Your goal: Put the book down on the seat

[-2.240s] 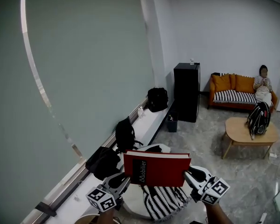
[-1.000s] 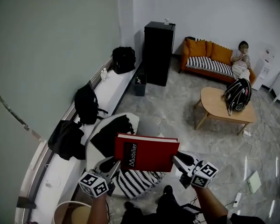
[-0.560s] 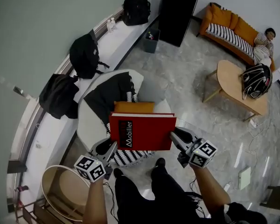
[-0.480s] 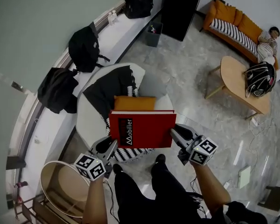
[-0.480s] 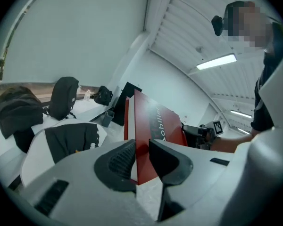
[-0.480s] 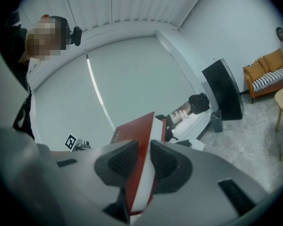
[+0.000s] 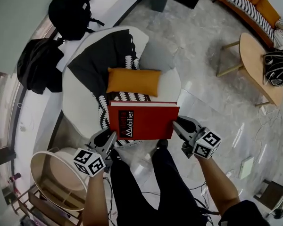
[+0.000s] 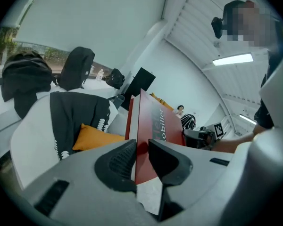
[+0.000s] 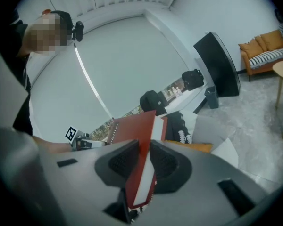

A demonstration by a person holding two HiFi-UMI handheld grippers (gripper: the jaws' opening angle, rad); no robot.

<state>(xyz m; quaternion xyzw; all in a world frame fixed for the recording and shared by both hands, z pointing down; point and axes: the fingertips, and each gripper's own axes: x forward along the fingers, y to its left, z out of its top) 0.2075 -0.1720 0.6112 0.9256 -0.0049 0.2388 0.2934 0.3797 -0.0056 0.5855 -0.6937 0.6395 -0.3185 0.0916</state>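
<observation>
A red hardcover book [image 7: 142, 120] hangs level above the front edge of a white round armchair [image 7: 167, 86]. My left gripper [image 7: 110, 139] is shut on the book's lower left corner, and my right gripper [image 7: 176, 125] is shut on its right edge. In the left gripper view the pads clamp the red cover [image 8: 153, 131] at the left gripper [image 8: 142, 150]. In the right gripper view the book [image 9: 132, 126] stands edge-on between the pads of the right gripper [image 9: 144, 150]. An orange cushion [image 7: 133, 81] and a black patterned garment [image 7: 96, 65] lie on the seat.
Two black backpacks [image 7: 70, 6] [image 7: 35, 65] sit on the window ledge at the left. A round tub-like stand [image 7: 52, 173] is at the lower left. A wooden coffee table [image 7: 257, 65] with a bag [image 7: 278, 67] and an orange sofa [image 7: 247, 4] are at the right. The person's legs [image 7: 146, 187] stand before the chair.
Both grippers have come down with the book, which now hangs close over the chair's front. The head view has tilted down, so the chair looks larger and nearer.
</observation>
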